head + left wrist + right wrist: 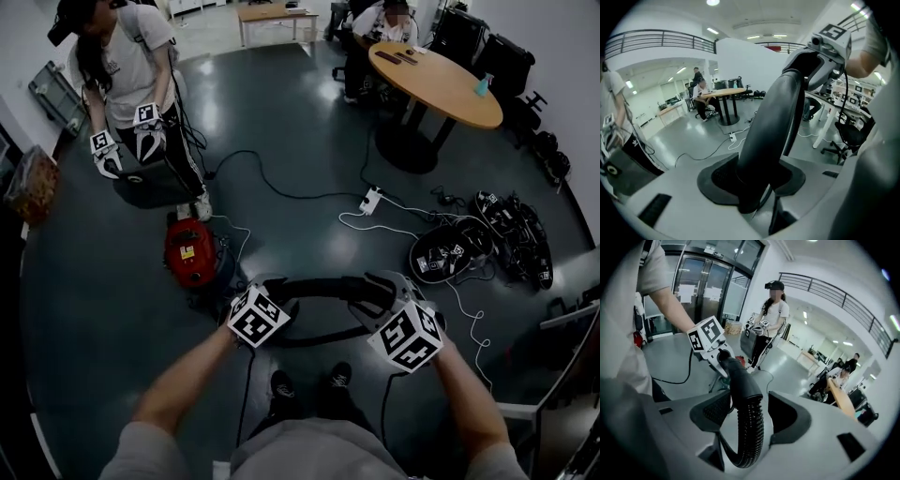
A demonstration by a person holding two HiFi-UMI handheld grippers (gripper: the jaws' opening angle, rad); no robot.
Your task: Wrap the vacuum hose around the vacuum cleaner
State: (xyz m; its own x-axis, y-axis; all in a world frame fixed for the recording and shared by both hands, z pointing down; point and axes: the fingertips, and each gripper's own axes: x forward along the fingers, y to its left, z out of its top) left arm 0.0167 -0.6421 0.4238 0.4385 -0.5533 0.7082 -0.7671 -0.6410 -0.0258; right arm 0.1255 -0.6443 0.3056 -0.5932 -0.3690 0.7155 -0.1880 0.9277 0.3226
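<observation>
1. Currently the left gripper [270,298], at lower centre, clamps narrowly on the vacuum hose [323,285] at its rigid end.
2. The right gripper [377,295] grips the ribbed part with wider jaws, so the span between them is ready for looping.
3. The red vacuum cleaner [190,251] stands left of centre, not yet wrapped.

One hose [323,283], one red vacuum cleaner [190,251], one round table [441,84].

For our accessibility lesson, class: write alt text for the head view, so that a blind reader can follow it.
Seen from above, a person's left gripper and right gripper hold a black vacuum hose between them, over a dark floor. The red vacuum cleaner stands on the floor ahead to the left, near a second person who also carries grippers.
</observation>
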